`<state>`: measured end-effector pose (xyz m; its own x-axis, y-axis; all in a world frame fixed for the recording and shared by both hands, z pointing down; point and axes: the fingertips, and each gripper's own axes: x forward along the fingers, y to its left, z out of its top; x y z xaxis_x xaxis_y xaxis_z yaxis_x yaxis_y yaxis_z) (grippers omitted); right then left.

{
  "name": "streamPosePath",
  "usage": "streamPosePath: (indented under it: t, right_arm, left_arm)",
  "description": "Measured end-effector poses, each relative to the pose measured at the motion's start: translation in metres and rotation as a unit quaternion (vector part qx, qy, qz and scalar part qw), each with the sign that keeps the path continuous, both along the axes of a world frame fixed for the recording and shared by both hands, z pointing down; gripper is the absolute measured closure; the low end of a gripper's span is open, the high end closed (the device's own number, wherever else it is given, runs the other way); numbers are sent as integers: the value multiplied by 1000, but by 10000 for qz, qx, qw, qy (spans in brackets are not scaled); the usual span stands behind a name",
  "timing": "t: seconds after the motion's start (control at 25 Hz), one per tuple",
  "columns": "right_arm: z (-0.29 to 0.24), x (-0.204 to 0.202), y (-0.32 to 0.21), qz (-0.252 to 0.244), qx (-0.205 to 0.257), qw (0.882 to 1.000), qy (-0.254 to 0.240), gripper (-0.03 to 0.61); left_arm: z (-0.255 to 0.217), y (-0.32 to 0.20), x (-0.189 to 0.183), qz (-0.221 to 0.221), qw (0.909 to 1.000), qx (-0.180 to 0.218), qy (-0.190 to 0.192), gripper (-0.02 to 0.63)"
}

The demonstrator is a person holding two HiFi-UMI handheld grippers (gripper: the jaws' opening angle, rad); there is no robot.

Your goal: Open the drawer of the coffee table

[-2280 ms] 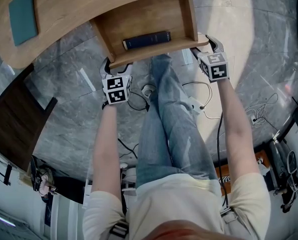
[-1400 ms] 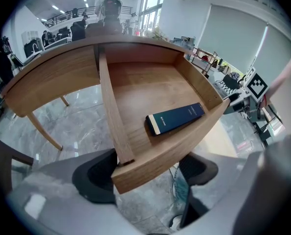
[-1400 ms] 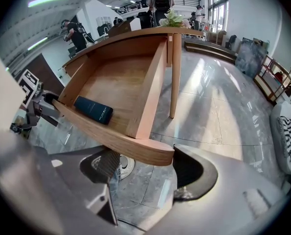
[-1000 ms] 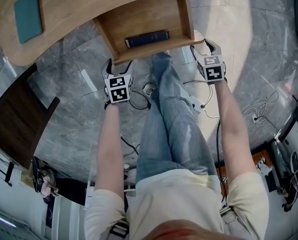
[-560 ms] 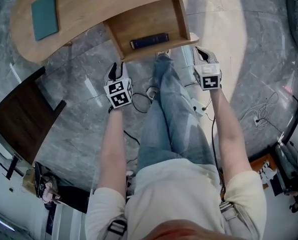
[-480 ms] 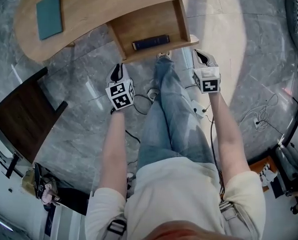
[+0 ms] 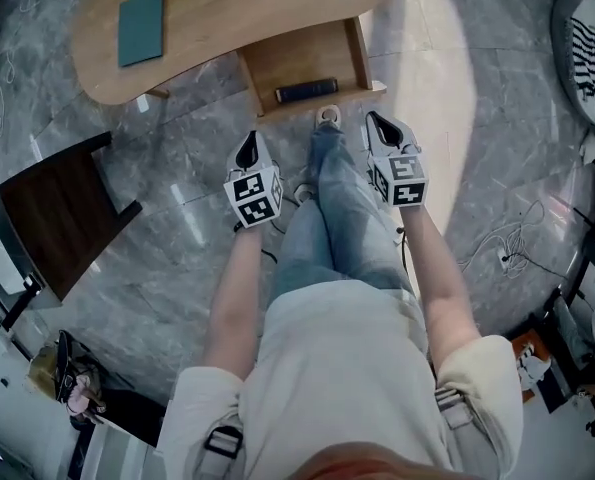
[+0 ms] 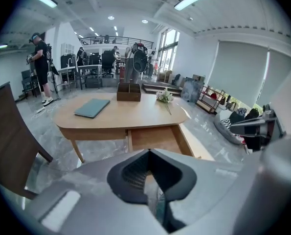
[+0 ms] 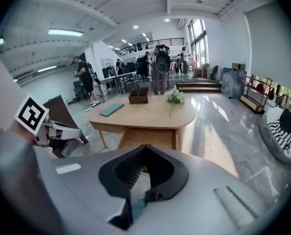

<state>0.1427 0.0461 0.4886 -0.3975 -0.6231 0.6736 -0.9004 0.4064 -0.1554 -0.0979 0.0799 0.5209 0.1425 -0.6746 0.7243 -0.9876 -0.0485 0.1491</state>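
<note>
The wooden coffee table (image 7: 227,13) stands at the top of the head view. Its drawer (image 7: 307,58) is pulled out and holds a dark book (image 7: 306,90). My left gripper (image 7: 247,143) hangs well short of the drawer, above the floor. Its jaws have just been closing and now meet with nothing between them. My right gripper (image 7: 379,123) is level with it on the other side of the person's legs, also shut and empty. In the left gripper view, my left gripper (image 8: 149,153) points at the table (image 8: 121,115) and the drawer (image 8: 157,138). In the right gripper view, my right gripper (image 9: 145,148) points at the table (image 9: 145,112).
A teal notebook (image 7: 140,27) lies on the tabletop. Farther back on it are a brown box (image 8: 128,91) and flowers (image 8: 164,97). A dark brown chair (image 7: 62,213) stands left of the table. Cables (image 7: 517,243) trail on the grey floor, and a striped cushion (image 7: 587,58) lies far right.
Both grippers have let go of the drawer front, shut, and risen away from it. The head view has pulled up, so the table looks smaller and farther off.
</note>
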Motion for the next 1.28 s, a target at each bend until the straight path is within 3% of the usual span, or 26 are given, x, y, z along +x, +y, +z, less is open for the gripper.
streamPosePath:
  t: [0.36,0.68,1.28]
  right_arm:
    - [-120,-34,36,-310,707,9966,-290,577]
    - [-201,-40,70,-372,1077,9917,-600,577]
    - [-289,-60,119,-722,1650,9772,-1121,577]
  left_arm:
    - [-113,31,26,266,9983,407,313,615]
    - [-199,55,47,334,9949,773,553,615]
    - [-284,105,51,214,9889,1333,613,615]
